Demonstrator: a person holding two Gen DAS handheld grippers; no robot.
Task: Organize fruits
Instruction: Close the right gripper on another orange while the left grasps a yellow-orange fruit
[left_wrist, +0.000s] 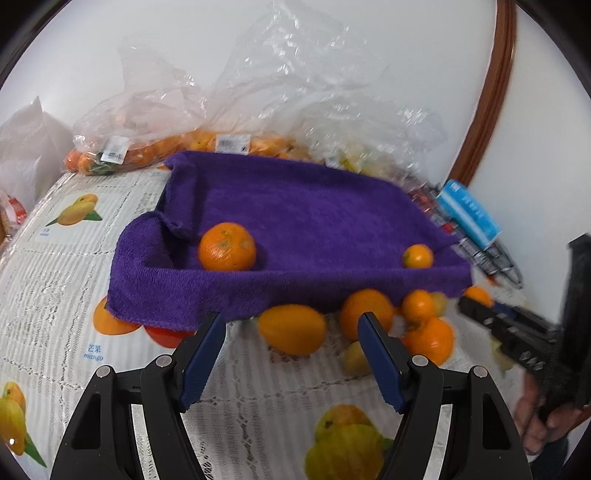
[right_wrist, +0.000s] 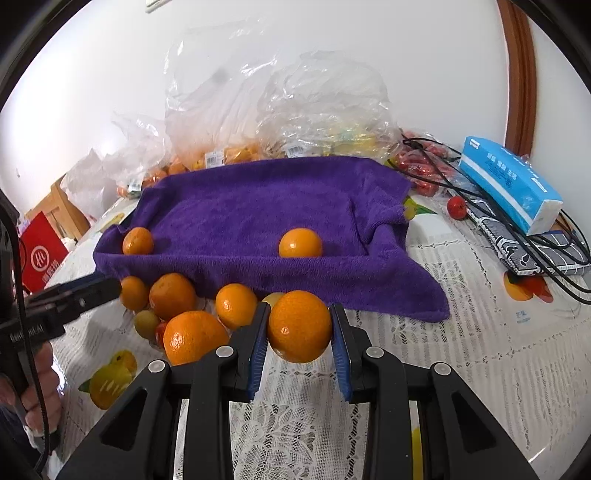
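A tray lined with a purple towel (left_wrist: 295, 214) (right_wrist: 258, 206) sits on the table with a large orange (left_wrist: 226, 246) (right_wrist: 300, 243) and a small orange (left_wrist: 417, 256) (right_wrist: 137, 241) inside. Several loose oranges (left_wrist: 366, 314) (right_wrist: 172, 295) and an oval yellow-orange fruit (left_wrist: 291, 328) lie in front of it. My right gripper (right_wrist: 300, 325) is shut on an orange (right_wrist: 299, 326) just in front of the tray's near edge. My left gripper (left_wrist: 291, 325) is open and empty, hovering short of the oval fruit.
Clear plastic bags of oranges (left_wrist: 177, 144) (right_wrist: 221, 147) and yellow fruit (right_wrist: 332, 136) stand behind the tray. A blue tissue pack (right_wrist: 509, 181) (left_wrist: 469, 214), black cables (right_wrist: 480, 206) and small red fruits (right_wrist: 457, 207) lie to the right. The tablecloth (right_wrist: 461, 332) is printed lace.
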